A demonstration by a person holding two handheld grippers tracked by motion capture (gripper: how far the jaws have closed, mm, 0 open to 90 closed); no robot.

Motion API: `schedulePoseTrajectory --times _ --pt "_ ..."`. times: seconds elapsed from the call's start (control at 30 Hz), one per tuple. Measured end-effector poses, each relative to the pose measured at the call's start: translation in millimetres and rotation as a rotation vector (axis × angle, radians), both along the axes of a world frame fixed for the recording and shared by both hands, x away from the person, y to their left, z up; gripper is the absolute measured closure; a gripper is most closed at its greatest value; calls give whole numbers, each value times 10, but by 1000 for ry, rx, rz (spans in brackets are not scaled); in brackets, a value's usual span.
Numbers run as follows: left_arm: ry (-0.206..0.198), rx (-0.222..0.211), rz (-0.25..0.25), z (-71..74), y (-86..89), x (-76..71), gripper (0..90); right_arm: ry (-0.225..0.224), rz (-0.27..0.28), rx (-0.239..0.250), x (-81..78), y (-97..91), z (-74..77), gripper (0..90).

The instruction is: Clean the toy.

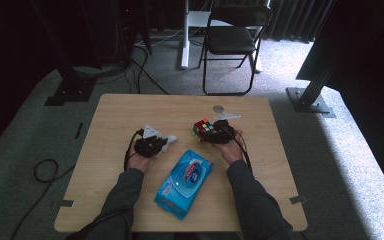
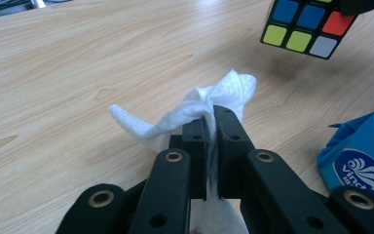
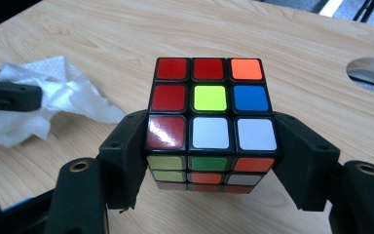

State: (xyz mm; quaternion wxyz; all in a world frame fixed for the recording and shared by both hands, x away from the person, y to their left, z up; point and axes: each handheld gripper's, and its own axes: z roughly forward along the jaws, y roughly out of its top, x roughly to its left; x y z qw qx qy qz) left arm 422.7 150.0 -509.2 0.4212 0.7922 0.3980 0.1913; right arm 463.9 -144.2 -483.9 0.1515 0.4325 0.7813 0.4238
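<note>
I have the left tongs (image 2: 211, 114) clamped narrow on a white wet wipe (image 2: 199, 105); in the left gripper view the two black jaws stand almost together with the crumpled sheet pinched between them, one corner trailing out to the side and the rest bunched beyond the tips. From the high view the left tongs (image 1: 166, 142) sit low over the middle of the wooden counter (image 1: 115, 110), with the wipe (image 1: 170, 139) showing white at their front.

My right tongs (image 3: 209, 141) are spread wide around a Rubik's cube (image 3: 209, 112), one jaw pressed flat against each side face, so the cube is held. Its top face shows red, orange, yellow, blue and white stickers. In the left gripper view the cube (image 2: 308, 27) hangs clear above the counter, with its shadow on the wood below it. In the high view the cube (image 1: 203, 128) is just beyond the right tongs (image 1: 211, 133), near the counter's far half and well apart from the wipe.

A blue pack of wet wipes (image 1: 185, 182) lies flat on the counter between my two forearms, nearer the front edge. A round hole (image 1: 218, 108) is cut in the counter just behind the cube. A folding chair (image 1: 232, 42) stands on the carpet beyond the counter.
</note>
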Motion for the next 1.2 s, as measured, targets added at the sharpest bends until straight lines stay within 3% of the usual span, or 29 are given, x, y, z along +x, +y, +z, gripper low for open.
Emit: schedulePoseTrajectory --times 0.2,1.2 --pt "-1 2 3 3 23 -4 846 6 -15 -29 5 -31 -55 342" --pt "8 2 18 -29 89 -6 830 25 -43 -59 9 -69 -276 342"
